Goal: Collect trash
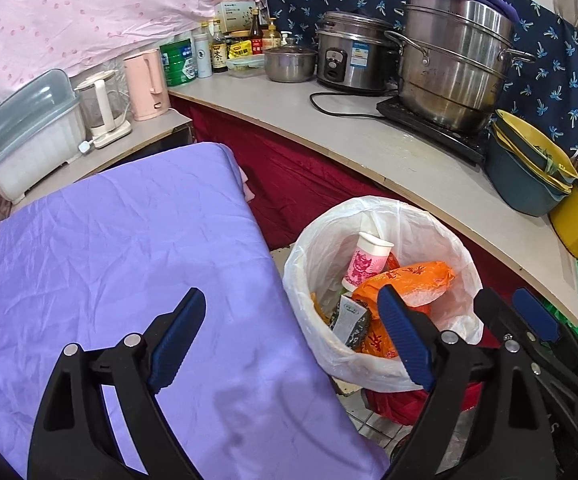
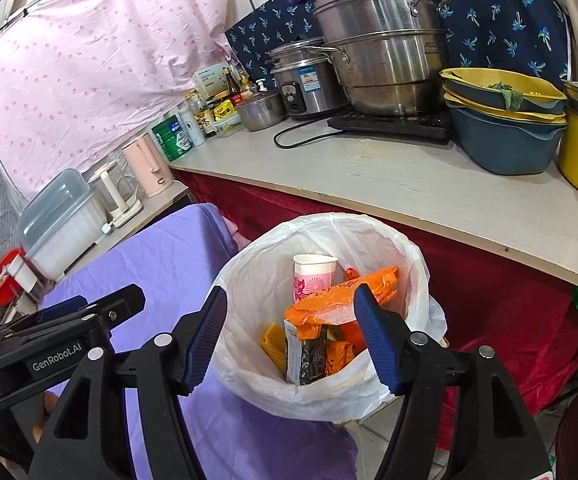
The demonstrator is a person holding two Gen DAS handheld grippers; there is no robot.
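Note:
A trash bin lined with a white plastic bag [image 1: 441, 240] [image 2: 409, 256] stands on the floor beside a table with a purple cloth [image 1: 129, 260] [image 2: 177, 264]. In the bin lie a pink-and-white paper cup [image 1: 369, 260] [image 2: 313, 276], an orange plastic bag [image 1: 413, 280] [image 2: 345, 296] and a dark snack wrapper [image 1: 349, 322] [image 2: 307, 352]. My left gripper [image 1: 293, 320] is open and empty, over the edge of the purple cloth next to the bin. My right gripper [image 2: 291, 316] is open and empty, above the bin's mouth. The right gripper also shows in the left wrist view [image 1: 529, 316].
A grey counter [image 1: 369, 136] [image 2: 429, 192] with a red skirt runs behind the bin. It holds a steel steamer pot [image 1: 453, 64] [image 2: 385, 40], a rice cooker [image 1: 349, 56], stacked blue and yellow basins [image 2: 505, 120], bottles and a pink kettle [image 1: 147, 84].

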